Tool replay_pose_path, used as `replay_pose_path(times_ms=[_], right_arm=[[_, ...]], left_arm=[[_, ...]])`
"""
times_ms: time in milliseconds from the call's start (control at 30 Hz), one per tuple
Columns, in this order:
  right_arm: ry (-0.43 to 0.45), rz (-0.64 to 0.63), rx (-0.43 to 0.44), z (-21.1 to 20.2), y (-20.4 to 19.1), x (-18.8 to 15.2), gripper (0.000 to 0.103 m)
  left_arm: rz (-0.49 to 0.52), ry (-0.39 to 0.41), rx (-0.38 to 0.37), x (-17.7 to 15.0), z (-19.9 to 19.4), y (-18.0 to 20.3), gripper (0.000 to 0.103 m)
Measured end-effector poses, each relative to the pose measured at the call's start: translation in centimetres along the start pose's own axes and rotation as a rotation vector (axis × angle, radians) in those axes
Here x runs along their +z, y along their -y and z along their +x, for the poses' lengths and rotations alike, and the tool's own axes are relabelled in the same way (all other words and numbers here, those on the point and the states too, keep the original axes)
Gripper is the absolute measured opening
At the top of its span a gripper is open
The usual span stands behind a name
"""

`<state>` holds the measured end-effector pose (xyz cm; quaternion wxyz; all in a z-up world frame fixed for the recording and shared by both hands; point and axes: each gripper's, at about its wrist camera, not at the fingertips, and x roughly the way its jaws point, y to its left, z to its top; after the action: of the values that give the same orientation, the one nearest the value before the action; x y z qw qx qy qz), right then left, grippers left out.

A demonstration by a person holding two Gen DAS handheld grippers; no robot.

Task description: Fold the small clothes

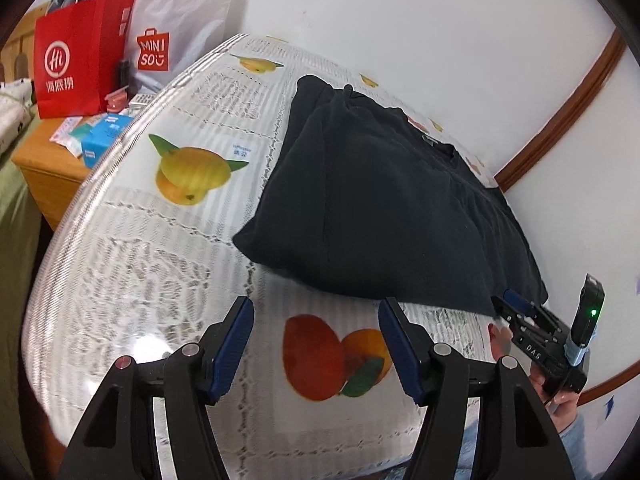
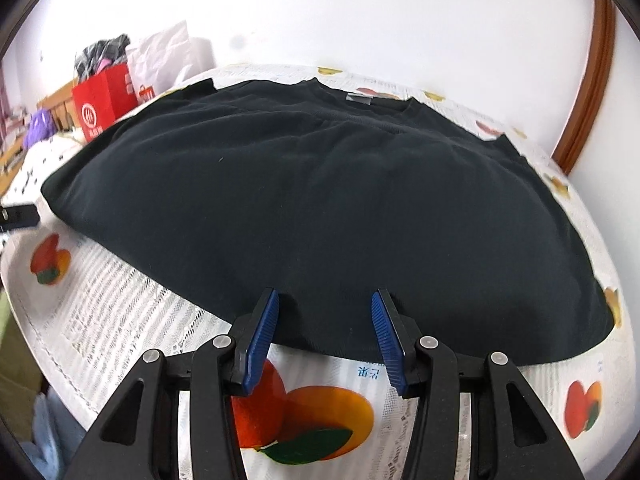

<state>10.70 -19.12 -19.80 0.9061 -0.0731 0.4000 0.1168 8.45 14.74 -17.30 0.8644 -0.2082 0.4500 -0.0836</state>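
Observation:
A black T-shirt point(image 1: 384, 208) lies flat on the fruit-print tablecloth point(image 1: 168, 272), with one sleeve side folded over its body. It also fills the right wrist view point(image 2: 320, 208), collar and grey label toward the wall. My left gripper point(image 1: 316, 308) is open and empty, hovering over the cloth just short of the shirt's near hem. My right gripper point(image 2: 324, 300) is open, its blue fingertips point(image 2: 268, 320) at the shirt's near hem edge. The right gripper also shows in the left wrist view point(image 1: 536, 328), held by a hand at the shirt's corner.
A red paper bag point(image 1: 80, 60) and a white MINISO bag point(image 1: 172, 28) stand on a wooden cabinet point(image 1: 52, 176) past the table's far-left end, with small boxes point(image 1: 100, 140) beside them. A white wall point(image 1: 440, 40) runs behind the table.

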Motion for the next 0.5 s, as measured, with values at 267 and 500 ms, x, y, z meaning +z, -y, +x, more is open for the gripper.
replay_pose_path(times_ms=[267, 500], right_arm=[[0.013, 0.032, 0.003, 0.3, 0.2, -0.1, 0.049], [0.013, 0.039, 0.003, 0.9, 0.2, 0.5, 0.05]], left_arm=[[-0.042, 0.035, -0.041, 0.7, 2.1, 0.8, 0.061], [-0.046, 0.065, 0.015, 2.4, 3.6, 1.7, 0.053]])
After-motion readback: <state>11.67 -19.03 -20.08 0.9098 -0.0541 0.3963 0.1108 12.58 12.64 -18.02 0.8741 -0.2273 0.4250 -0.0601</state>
